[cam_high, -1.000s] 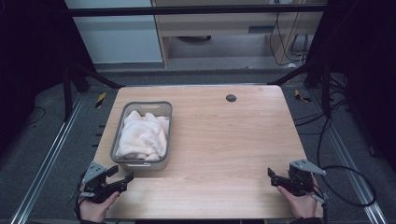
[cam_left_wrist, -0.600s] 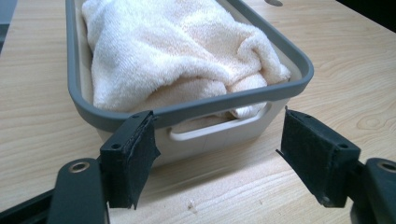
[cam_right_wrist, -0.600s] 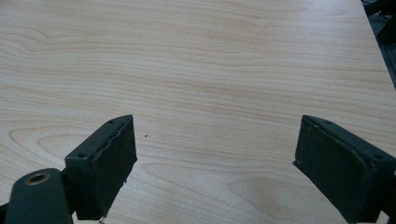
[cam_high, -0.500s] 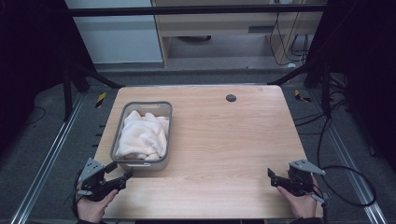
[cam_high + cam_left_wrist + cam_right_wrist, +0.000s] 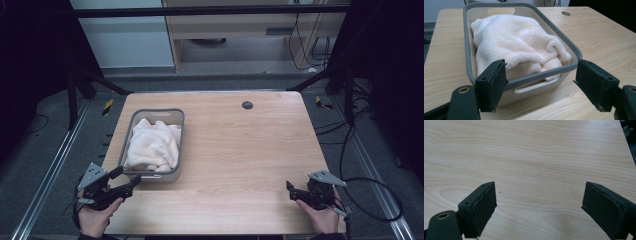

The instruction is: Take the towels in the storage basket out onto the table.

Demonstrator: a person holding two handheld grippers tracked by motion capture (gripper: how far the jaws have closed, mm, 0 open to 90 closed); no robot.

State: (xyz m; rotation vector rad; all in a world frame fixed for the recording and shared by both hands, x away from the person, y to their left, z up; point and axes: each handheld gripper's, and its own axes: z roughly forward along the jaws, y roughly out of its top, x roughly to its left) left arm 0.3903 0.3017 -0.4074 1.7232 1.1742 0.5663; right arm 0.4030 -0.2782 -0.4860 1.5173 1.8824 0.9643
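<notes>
Pale wood worktop (image 5: 235,150), dark floor and rails around it, cabinets beyond the far edge. I stand at the near side with a gripper in each hand.

My left gripper (image 5: 131,181) sits at the near left corner, held in my left hand (image 5: 95,215), which comes in from the bottom edge with the wrist roughly level. It points forward and a little inward, toward the short near wall of the grey basket (image 5: 131,134). In the left gripper view the left gripper (image 5: 540,81) has its jaws spread wide, nothing between the pads, one pad on each side of the basket's near end without touching it. The basket's near rim (image 5: 541,75) and its handle slot (image 5: 536,86) lie straight ahead, just beyond the pads.

A cream towel (image 5: 152,145) lies bunched inside the basket, heaped above the rim, directly ahead of this gripper. Close up the towel (image 5: 516,42) shows folds bulging over the near right corner.

My right gripper (image 5: 290,191) rests at the near right corner in my right hand (image 5: 322,217), pointing inward across the worktop, well apart from the basket. In the right gripper view the right gripper (image 5: 539,202) also stands wide, bare wood grain (image 5: 531,157) between and ahead of the pads.

A small dark round spot (image 5: 247,105) sits on the worktop far ahead, between the two grippers' lines.
</notes>
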